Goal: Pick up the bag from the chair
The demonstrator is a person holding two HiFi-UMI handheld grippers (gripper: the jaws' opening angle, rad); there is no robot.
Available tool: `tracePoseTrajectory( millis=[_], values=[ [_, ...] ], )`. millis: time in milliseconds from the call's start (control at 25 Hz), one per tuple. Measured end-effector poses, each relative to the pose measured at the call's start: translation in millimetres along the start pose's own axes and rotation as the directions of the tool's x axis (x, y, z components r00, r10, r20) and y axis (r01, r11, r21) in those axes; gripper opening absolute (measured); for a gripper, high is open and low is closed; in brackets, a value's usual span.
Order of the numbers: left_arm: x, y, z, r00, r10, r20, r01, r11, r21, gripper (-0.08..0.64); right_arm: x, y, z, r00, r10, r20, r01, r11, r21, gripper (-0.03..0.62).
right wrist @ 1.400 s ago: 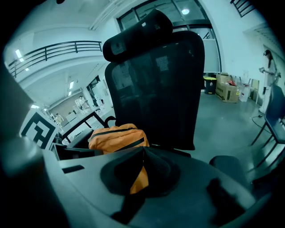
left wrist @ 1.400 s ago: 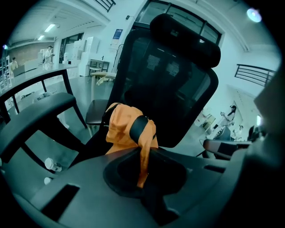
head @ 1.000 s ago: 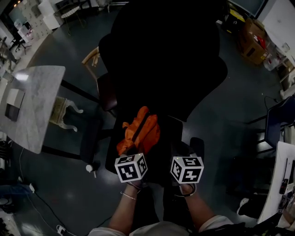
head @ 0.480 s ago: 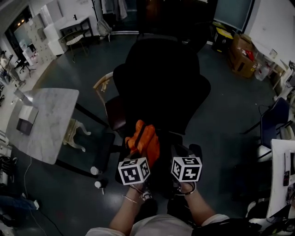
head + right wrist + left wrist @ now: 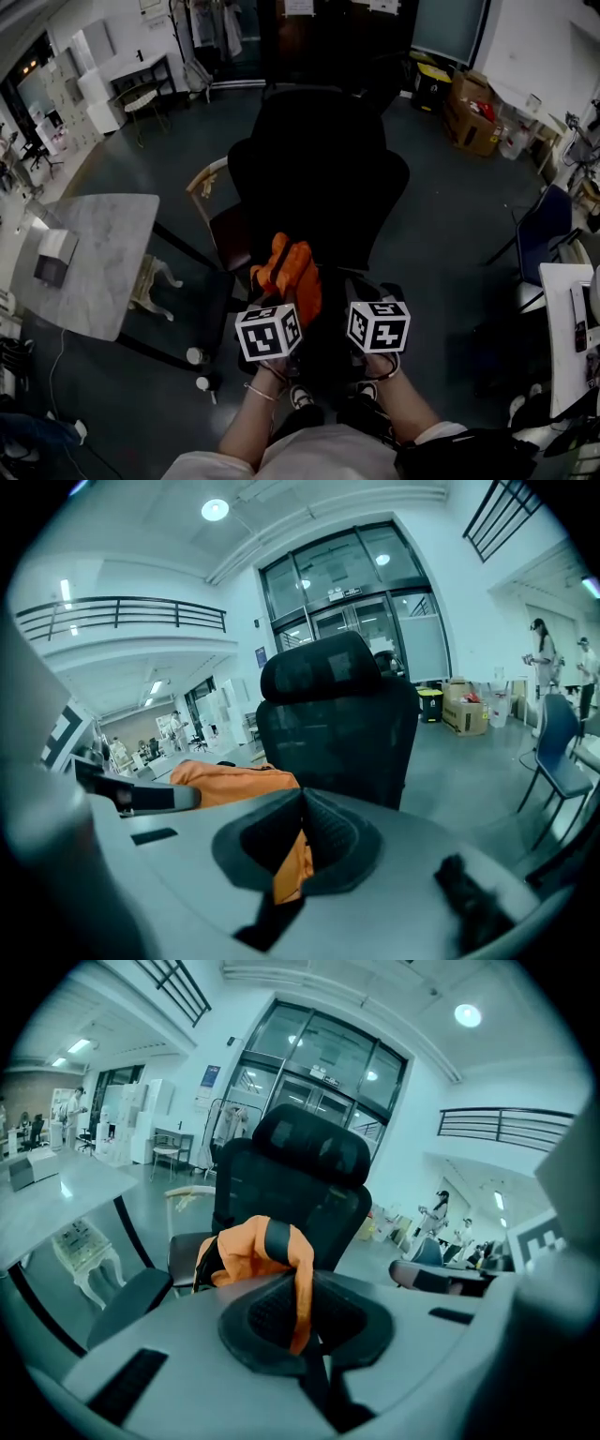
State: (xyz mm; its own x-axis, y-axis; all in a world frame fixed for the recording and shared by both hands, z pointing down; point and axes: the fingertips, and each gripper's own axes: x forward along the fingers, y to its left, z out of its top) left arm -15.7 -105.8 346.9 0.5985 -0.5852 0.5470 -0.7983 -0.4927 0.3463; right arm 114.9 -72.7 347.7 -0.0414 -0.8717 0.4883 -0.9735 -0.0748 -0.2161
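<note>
the bag (image 5: 289, 272) was held at six o'clock of the chair (image 5: 319, 178); a table (image 5: 89, 253) was placed at nine.

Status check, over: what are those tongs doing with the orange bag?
Left tongs shut on bag strap. Right tongs shut on bag too. Bag held before black chair. Nothing blocking.

The head camera looks steeply down from above the person, taking in the black chair (image 5: 319, 178), the orange bag (image 5: 289, 267) at its near side and the wide floor around them. Each gripper camera rides close behind its own jaws. The one on the left gripper (image 5: 305, 1335) and the one on the right gripper (image 5: 298, 860) both face almost level toward the chair's back and the far glass doors (image 5: 309, 1082). All three views share the chair and the bag.
</note>
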Motion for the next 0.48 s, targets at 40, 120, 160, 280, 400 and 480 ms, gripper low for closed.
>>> tracePoseTrajectory(
  millis=[40,120,160,280,400,480],
  values=[
    [-2.0,-2.0,1.0,1.000,-0.002,0.004,0.002,1.000,0.002,0.026,-2.3,1.0,2.5,1.000,0.002,0.003,-0.002,1.000,-0.008,0.032],
    [-5.1,-4.8,2.5,1.000,-0.001,0.014,0.001,1.000,-0.002,0.026,-5.5,3.9,6.7,1.000,0.014,0.006,-0.013,1.000,-0.028,0.032],
    [-6.5,-6.5,2.5,1.000,0.001,0.019,-0.001,1.000,-0.007,0.026,-7.2,5.2,8.4,1.000,0.021,0.007,-0.020,0.999,-0.037,0.032],
    [-11.7,-11.6,-1.7,0.999,0.014,0.032,-0.013,1.000,-0.027,0.026,-14.1,8.1,11.3,0.999,0.045,0.011,-0.044,0.997,-0.062,0.032],
    [-20.9,-16.2,-8.2,0.998,0.045,0.047,-0.043,0.998,-0.048,0.026,-23.2,8.7,9.9,0.997,0.073,0.013,-0.072,0.995,-0.075,0.032],
    [-29.6,-22.6,-12.5,0.995,0.077,0.064,-0.075,0.997,-0.031,0.026,-32.8,5.5,6.8,0.996,0.089,0.015,-0.088,0.994,-0.070,0.032]
  ],
)
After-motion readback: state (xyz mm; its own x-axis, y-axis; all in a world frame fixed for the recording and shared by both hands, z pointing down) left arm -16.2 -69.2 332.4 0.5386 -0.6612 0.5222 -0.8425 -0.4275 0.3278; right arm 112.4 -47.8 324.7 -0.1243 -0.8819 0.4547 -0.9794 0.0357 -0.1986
